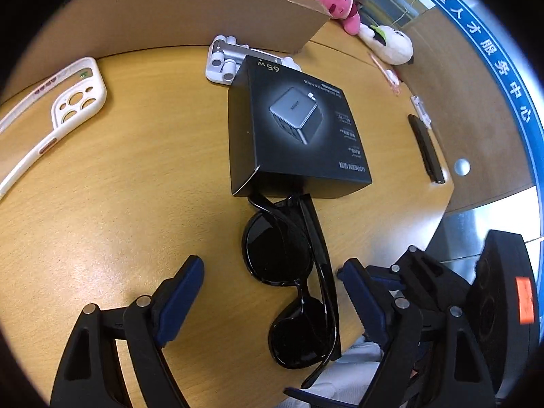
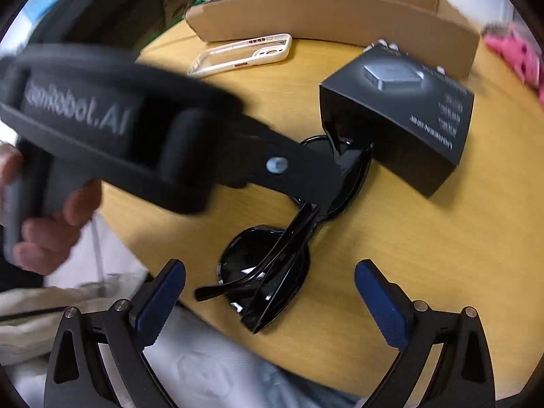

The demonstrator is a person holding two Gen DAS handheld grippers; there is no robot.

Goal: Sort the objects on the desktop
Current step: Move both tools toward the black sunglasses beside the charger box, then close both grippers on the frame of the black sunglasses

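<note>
Black sunglasses (image 1: 292, 285) lie folded on the wooden table at its near edge, one end tucked under a black charger box (image 1: 295, 125). My left gripper (image 1: 272, 292) is open, its fingers on either side of the sunglasses. In the right wrist view the sunglasses (image 2: 268, 265) lie between my open right gripper's (image 2: 270, 292) fingers, and the left gripper's body (image 2: 142, 129) reaches in over them toward the box (image 2: 401, 115). A cream phone case (image 1: 68, 102) lies far left, also seen in the right wrist view (image 2: 244, 54).
A cardboard box (image 1: 190, 13) stands at the back of the table (image 1: 119, 204). A white plastic stand (image 1: 224, 61) sits behind the charger box. Pink (image 1: 336, 3) and white (image 1: 387, 42) plush toys and a black bar (image 1: 426, 149) lie at the right.
</note>
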